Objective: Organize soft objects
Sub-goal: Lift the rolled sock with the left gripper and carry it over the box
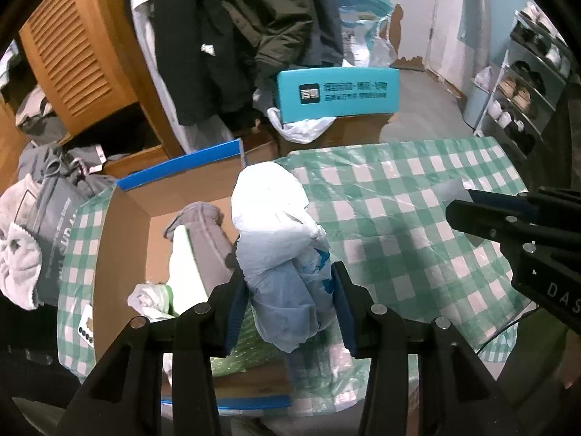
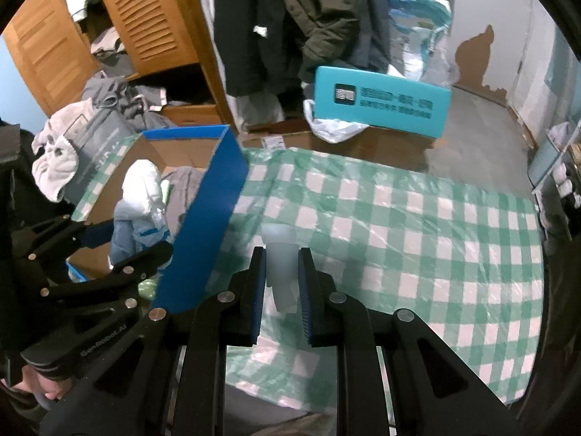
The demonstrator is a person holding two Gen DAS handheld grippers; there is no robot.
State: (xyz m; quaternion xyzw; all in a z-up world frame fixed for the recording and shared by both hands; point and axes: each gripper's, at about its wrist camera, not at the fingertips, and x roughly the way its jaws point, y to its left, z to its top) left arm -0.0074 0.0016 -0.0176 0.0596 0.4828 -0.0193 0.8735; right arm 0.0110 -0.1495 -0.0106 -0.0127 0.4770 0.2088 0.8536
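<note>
My left gripper (image 1: pixel 288 283) is shut on a crumpled white and pale blue plastic bag (image 1: pixel 279 239), holding it above the open cardboard box (image 1: pixel 123 239) with blue flaps; the bag also shows in the right wrist view (image 2: pixel 139 203). Inside the box lie a grey cloth (image 1: pixel 203 232) and a white-green soft item (image 1: pixel 185 269). My right gripper (image 2: pixel 279 276) is shut on a small translucent white plastic piece (image 2: pixel 279 258) above the green-checked tablecloth (image 2: pixel 399 225). The right gripper also shows in the left wrist view (image 1: pixel 468 203).
The box's blue flap (image 2: pixel 214 218) stands upright between the grippers. A teal box (image 1: pixel 337 94) sits on cartons behind the table. Hanging dark coats (image 1: pixel 232 36), a wooden wardrobe (image 1: pixel 83 54), piled grey clothes (image 1: pixel 36 218) at left, and a shoe rack (image 1: pixel 523 91) at right.
</note>
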